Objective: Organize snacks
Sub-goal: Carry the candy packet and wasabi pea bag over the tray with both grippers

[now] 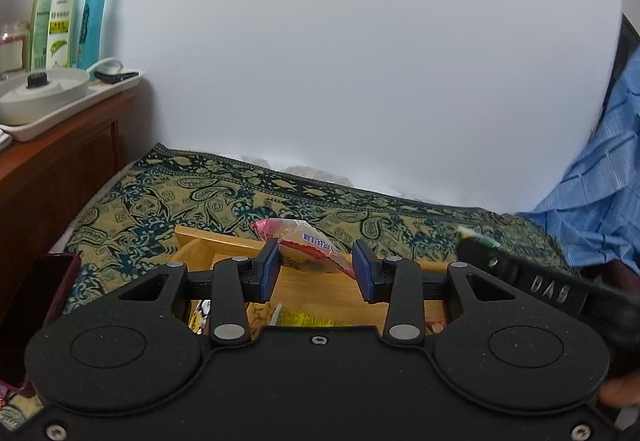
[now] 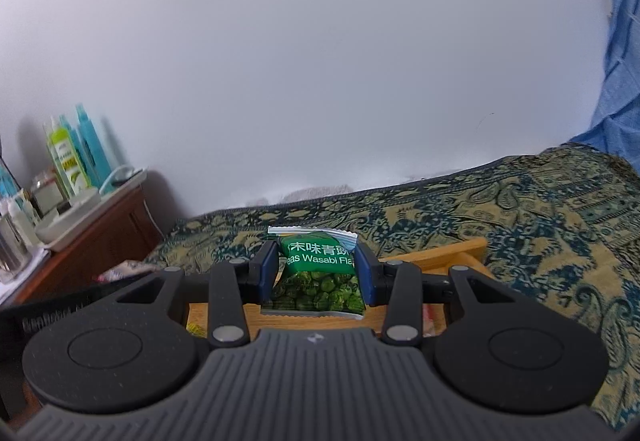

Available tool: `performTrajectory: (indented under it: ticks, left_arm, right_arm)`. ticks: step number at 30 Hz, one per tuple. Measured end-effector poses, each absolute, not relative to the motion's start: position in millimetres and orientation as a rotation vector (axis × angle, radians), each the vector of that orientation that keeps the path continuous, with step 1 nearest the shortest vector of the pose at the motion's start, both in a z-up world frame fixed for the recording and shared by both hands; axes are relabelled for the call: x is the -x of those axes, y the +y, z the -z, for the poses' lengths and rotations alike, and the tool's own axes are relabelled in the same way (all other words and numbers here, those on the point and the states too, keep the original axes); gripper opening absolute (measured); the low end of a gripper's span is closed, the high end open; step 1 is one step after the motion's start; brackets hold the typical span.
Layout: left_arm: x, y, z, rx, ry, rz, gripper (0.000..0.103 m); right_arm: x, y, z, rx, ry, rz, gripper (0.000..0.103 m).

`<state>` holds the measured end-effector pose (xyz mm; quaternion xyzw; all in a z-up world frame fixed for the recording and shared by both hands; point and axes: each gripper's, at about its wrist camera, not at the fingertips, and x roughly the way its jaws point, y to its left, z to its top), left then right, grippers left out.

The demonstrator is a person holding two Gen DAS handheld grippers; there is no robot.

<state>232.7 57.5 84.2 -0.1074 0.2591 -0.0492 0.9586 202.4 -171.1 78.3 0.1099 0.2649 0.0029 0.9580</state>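
My left gripper [image 1: 316,265] is shut on a red and white snack packet [image 1: 308,245], held above a wooden divided tray [image 1: 216,241] on the patterned cloth. Other snack packets [image 1: 296,317] lie in the tray below the fingers. My right gripper [image 2: 316,269] is shut on a green wasabi peas packet [image 2: 318,273], held upright above the same wooden tray [image 2: 452,249]. The right gripper's black body [image 1: 548,287] shows at the right of the left wrist view. The left gripper's red packet [image 2: 120,269] peeks in at the left of the right wrist view.
A paisley cloth [image 1: 168,197] covers the surface up to a white wall. A wooden cabinet [image 1: 60,153] at the left carries a white tray [image 1: 52,101] and spray bottles [image 1: 64,17]. A dark red box [image 1: 36,305] stands at the left. Blue fabric [image 1: 600,185] hangs at the right.
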Motion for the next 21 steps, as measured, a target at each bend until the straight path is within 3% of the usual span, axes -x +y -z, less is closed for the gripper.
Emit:
performTrajectory:
  ticks: [21]
  left_arm:
    - [-288.2,45.7,-21.9,0.204,0.678,0.044,0.037]
  right_arm:
    - [-248.3,-160.2,-39.2,-0.126,0.703,-0.026,0.045]
